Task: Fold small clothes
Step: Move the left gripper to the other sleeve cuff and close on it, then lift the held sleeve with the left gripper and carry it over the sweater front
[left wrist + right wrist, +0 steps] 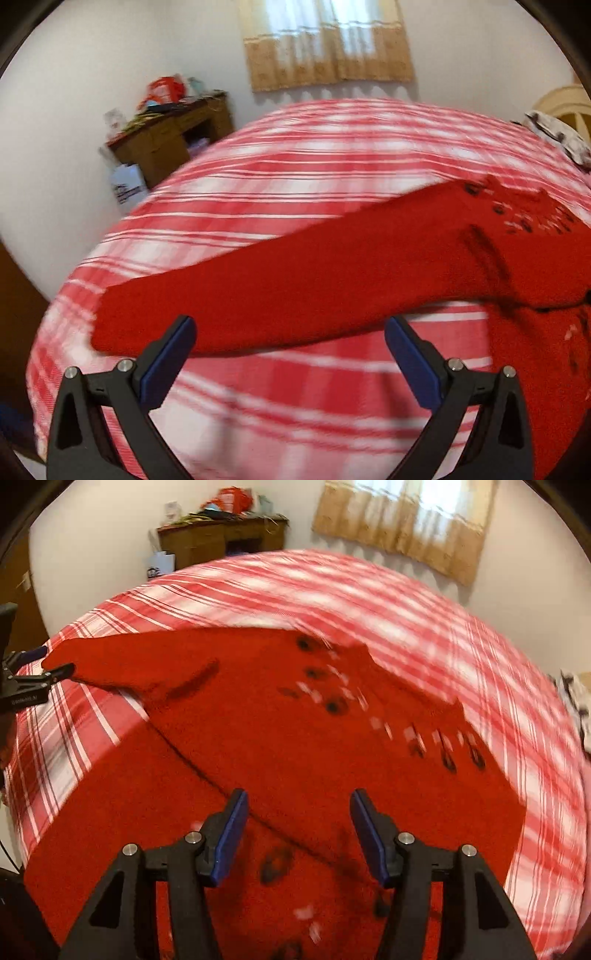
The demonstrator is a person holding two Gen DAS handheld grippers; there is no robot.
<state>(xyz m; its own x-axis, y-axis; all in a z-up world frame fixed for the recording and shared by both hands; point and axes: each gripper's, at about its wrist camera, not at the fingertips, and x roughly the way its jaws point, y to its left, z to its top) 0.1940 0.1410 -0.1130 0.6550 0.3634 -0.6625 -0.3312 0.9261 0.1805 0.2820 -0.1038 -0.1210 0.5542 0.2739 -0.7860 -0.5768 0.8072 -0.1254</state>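
A small red sweater point(280, 746) with black and white pattern marks lies spread on the red-and-white plaid bed point(424, 627). Its left sleeve point(280, 291) stretches out to the left. My left gripper point(290, 332) is open, jaws wide apart, just in front of the sleeve, holding nothing. It also shows in the right wrist view point(48, 661) at the sleeve's cuff end. My right gripper point(299, 812) is open over the sweater's body, near a diagonal fold line, holding nothing.
A wooden desk point(173, 133) piled with clutter stands against the far wall, with a white bag point(127, 184) beside it. A curtained window point(327, 40) is behind the bed. A patterned cloth point(557, 136) lies at the bed's right edge.
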